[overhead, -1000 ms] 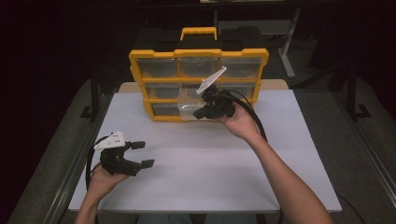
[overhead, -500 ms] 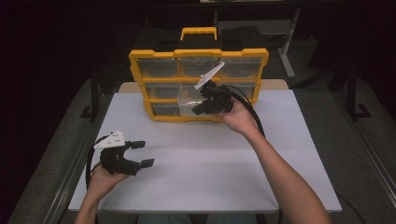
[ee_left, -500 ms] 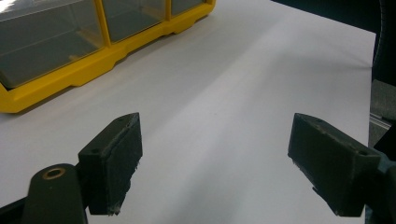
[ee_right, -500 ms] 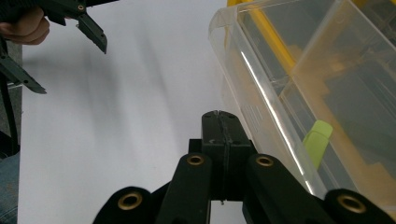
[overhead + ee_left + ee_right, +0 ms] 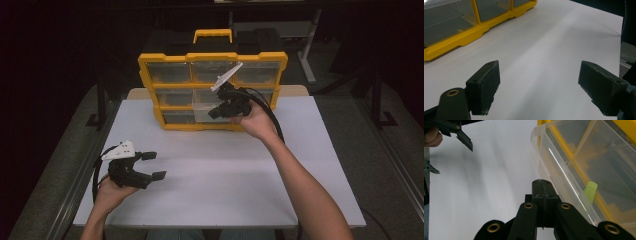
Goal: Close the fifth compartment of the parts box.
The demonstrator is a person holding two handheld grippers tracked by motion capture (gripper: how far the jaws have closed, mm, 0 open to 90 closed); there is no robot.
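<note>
A yellow organiser box [image 5: 150, 90] with clear drawers stands upright at the back of the white table [image 5: 225, 170]. One clear drawer [image 5: 202, 112] in its lower middle is pulled partly out. In the right gripper view that drawer [image 5: 564, 177] holds a small pale-green piece [image 5: 590, 192]. My right gripper [image 5: 215, 113] hovers just beside the drawer's front corner. Its jaws are pressed together [image 5: 541, 182] with nothing between them. My left gripper [image 5: 156, 165] rests low over the table's front left, open and empty [image 5: 539, 85].
The box has a yellow carry handle [image 5: 213, 34] on top and its lower edge [image 5: 454, 42] sits on the table. Dark floor and metal stand legs [image 5: 307, 55] surround the table. A black cable [image 5: 272, 117] loops from the right gripper.
The right gripper has edged slightly upward by the pulled-out drawer, still shut. The left hand and its open gripper have stayed put.
</note>
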